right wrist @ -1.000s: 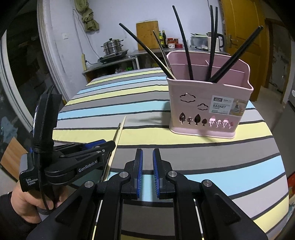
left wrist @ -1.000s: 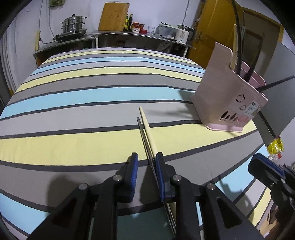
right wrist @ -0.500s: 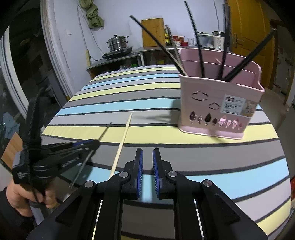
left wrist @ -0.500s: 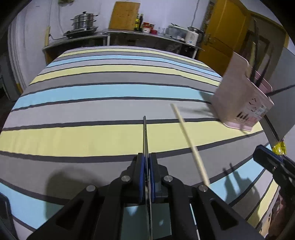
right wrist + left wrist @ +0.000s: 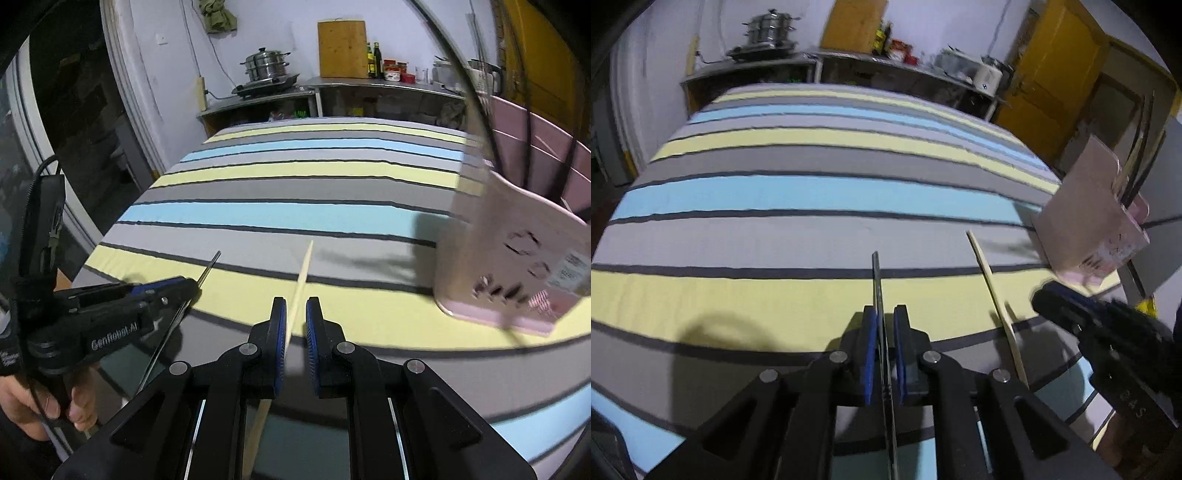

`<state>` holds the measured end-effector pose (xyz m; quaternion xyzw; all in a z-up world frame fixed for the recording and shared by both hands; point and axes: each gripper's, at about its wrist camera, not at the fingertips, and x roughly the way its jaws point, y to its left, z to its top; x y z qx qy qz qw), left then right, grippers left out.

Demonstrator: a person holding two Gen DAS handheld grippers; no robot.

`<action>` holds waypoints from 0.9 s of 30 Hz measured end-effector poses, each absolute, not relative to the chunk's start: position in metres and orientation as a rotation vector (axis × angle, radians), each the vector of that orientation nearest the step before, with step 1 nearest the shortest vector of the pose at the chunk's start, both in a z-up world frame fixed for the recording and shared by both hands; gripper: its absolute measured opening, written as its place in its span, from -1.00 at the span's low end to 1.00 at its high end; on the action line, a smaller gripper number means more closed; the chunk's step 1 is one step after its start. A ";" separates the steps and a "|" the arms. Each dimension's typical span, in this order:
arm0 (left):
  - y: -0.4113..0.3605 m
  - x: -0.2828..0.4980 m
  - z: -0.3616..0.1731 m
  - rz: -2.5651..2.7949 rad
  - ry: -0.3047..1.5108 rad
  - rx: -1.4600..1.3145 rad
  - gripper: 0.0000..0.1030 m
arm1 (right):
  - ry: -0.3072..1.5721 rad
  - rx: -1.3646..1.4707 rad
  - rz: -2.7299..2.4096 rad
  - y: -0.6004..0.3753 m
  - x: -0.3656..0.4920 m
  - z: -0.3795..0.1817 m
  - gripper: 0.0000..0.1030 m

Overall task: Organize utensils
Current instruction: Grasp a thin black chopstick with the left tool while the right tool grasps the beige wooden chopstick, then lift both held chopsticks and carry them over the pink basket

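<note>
Blurring pink basket (image 5: 517,258), chopstick (image 5: 877,280) partly hidden

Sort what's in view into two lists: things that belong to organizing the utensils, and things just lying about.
Part of the job:
- black chopstick, in the left gripper
- wooden chopstick, between the right gripper fingers
- pink utensil basket, already holding black chopsticks

Just lying about:
- steamer pot
- cutting board
- bottles and jars
- striped tablecloth

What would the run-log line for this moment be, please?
left claw: shut on dark chopstick | right claw: open around wooden chopstick | pink basket: holds dark chopsticks
</note>
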<state>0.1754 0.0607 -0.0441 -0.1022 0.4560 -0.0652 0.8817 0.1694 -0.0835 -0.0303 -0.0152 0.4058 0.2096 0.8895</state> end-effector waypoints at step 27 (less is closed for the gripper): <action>0.066 0.192 -0.034 -0.132 0.941 -0.167 -0.91 | 0.939 -0.029 0.434 -0.067 0.219 -0.038 -0.87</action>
